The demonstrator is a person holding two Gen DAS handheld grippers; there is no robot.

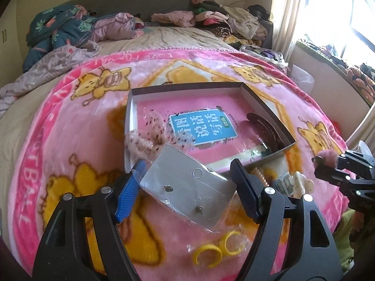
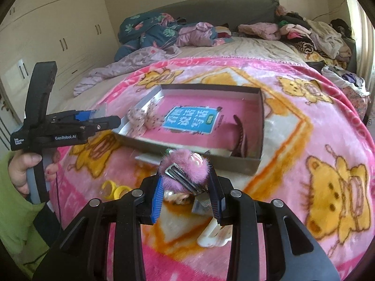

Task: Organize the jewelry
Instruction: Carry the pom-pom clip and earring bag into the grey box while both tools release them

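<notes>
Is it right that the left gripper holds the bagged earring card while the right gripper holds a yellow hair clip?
Not quite. The clip in the right gripper is fluffy pink, not yellow, as the right wrist view shows; the yellow rings lie on the blanket. The rest stands: the left gripper holds the bagged earring card.

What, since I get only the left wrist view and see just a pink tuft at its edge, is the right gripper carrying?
Observer: The right gripper is shut on a fluffy pink pom-pom hair clip, silver metal clasp facing the camera.
Operator: Does the grey earring card in my left gripper show from that side?
Observer: Yes, a corner juts past its fingers, left of the shallow grey cardboard box.
Operator: What is behind that gripper?
Observer: A hand in a green sleeve grips its handle.
</notes>
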